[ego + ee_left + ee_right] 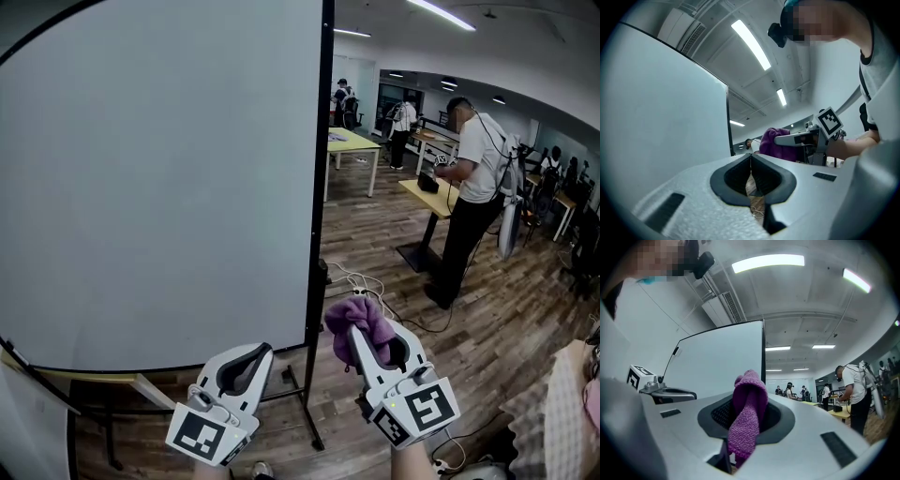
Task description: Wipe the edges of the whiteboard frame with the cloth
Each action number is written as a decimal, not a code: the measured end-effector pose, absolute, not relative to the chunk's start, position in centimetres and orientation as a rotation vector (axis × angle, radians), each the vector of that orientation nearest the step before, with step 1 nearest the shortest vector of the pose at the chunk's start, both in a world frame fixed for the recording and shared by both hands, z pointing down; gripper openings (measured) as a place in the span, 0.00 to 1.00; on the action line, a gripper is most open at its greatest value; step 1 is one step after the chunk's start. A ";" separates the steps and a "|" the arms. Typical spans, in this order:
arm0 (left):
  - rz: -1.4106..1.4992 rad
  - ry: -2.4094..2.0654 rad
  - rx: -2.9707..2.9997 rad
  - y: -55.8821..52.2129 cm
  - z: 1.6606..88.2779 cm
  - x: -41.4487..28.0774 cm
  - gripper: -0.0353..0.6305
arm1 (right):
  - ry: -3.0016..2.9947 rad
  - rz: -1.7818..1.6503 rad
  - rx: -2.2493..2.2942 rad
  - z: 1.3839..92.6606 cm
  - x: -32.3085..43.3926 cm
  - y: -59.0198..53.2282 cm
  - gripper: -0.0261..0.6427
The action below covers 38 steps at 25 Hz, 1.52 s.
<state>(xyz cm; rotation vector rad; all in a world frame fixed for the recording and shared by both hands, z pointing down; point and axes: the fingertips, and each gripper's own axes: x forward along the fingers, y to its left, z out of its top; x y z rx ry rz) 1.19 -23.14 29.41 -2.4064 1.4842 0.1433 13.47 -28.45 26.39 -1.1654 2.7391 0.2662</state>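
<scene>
A large whiteboard (159, 178) on a stand fills the left of the head view, with a black frame edge (320, 187) running down its right side. My right gripper (361, 323) is shut on a purple knitted cloth (359, 322), held low and just right of that frame edge, not touching it. In the right gripper view the cloth (747, 416) hangs out between the jaws, the board (722, 359) behind it. My left gripper (263, 349) is shut and empty below the board's bottom edge; its jaws meet in the left gripper view (751, 155).
The whiteboard stand's black legs (305, 412) rest on the wood floor beneath my grippers. A person in a white shirt (473, 197) stands at a desk (427, 197) to the right. White cables (361, 281) lie on the floor. More tables and people are farther back.
</scene>
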 end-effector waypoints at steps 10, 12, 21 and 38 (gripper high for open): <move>0.125 1.344 -2.515 -26.7 29.1 -0.7 0.08 | 2.674 0.323 -1.253 22.8 10.7 -31.4 0.17; 0.119 1.312 -2.530 -27.2 29.0 -0.8 0.08 | 2.660 0.333 -1.286 22.2 10.4 -32.0 0.17; 0.091 1.204 -2.619 -28.9 29.5 -1.5 0.08 | 2.594 0.371 -1.378 19.7 9.1 -34.0 0.17; 0.126 0.858 -2.809 -28.4 28.8 -2.2 0.08 | 2.474 0.417 -1.434 11.5 6.4 -36.2 0.17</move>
